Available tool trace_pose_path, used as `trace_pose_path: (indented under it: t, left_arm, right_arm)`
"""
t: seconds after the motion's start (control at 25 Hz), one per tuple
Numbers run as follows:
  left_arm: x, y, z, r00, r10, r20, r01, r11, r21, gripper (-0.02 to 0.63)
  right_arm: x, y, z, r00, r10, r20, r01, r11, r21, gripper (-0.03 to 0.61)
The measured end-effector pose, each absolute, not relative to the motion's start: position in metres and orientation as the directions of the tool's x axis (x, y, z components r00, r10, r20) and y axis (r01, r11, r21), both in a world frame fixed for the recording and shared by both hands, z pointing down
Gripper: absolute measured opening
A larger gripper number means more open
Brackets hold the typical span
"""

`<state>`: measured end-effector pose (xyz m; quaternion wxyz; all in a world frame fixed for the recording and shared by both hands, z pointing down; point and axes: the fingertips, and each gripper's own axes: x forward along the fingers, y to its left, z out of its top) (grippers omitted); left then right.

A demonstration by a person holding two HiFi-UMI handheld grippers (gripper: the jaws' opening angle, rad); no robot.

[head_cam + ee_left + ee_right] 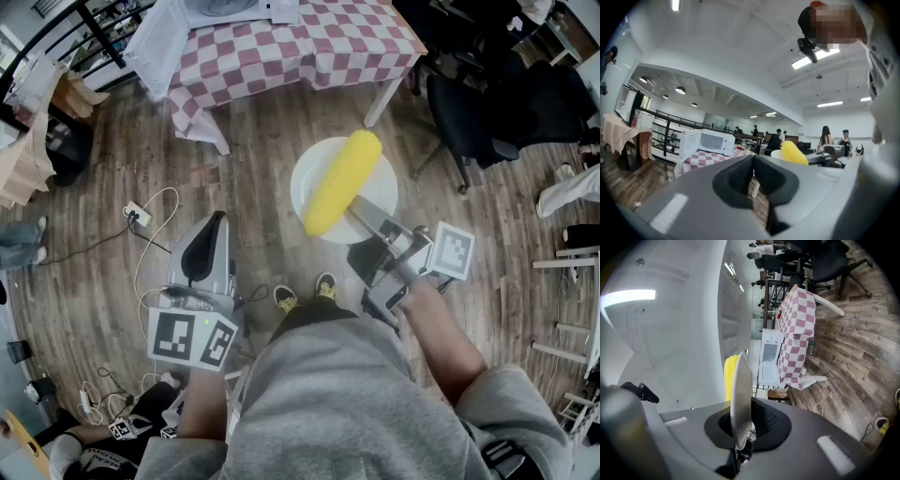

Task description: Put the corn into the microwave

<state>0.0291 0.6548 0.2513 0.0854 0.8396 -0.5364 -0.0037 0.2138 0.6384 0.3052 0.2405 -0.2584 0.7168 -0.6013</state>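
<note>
The right gripper (367,221) is clamped on the near rim of a white plate (309,173). The corn (342,183) lies loose on top of the plate, above the wooden floor (253,159) in front of the person. Gripping the plate rather than the cob seems to be the point: the plate looks level in the head view, so the corn can ride on it without rolling off (nothing pins it down). The left gripper (216,227) hangs at 8 o'clock of the plate, well apart from it. Its jaws are pressed together on nothing, probably so it is free for the door or for steadying.

In the head view the corn's long axis runs from 7 o'clock to 1 o'clock across the middle of the plate. Its near end sits just beside the right gripper's jaws. Its far end reaches the rim at 1 o'clock and points toward the checked table (309,37). I cannot tell which end is the tip. The microwave (710,142) stands on that table with its door swung open, at 9 o'clock in the left gripper view, so the corn is not yet inside.
</note>
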Motion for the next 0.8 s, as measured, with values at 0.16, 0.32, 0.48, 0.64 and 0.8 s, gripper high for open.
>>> trace_pose_path:
  t: [0.16,0.32,0.48,0.64,0.8]
  left_arm:
    - [0.023,0.656,0.251,0.433,-0.897,0.085,-0.896,-0.418,0.151,0.011]
    - [0.015,0.659,0.25,0.439,-0.895,0.084,-0.893,-0.425,0.147,0.011]
    - [0.003,0.663,0.249,0.443,-0.893,0.074,-0.891,-0.429,0.15,0.011]
    - [-0.009,0.667,0.251,0.446,-0.892,0.073,-0.889,-0.433,0.149,0.011]
    - [-0.018,0.666,0.254,0.443,-0.893,0.084,-0.891,-0.428,0.152,0.011]
  right_arm:
    - [0.204,0.639,0.303,-0.748,-0.663,-0.026,-0.093,0.143,-0.985,0.005]
    - [0.194,0.641,0.3,-0.749,-0.662,-0.03,-0.095,0.152,-0.984,0.005]
    - [0.181,0.645,0.296,-0.748,-0.662,-0.045,-0.094,0.172,-0.981,0.005]
    - [0.168,0.65,0.294,-0.749,-0.661,-0.049,-0.095,0.18,-0.979,0.005]
    - [0.157,0.652,0.297,-0.747,-0.662,-0.057,-0.059,0.152,-0.987,0.005]
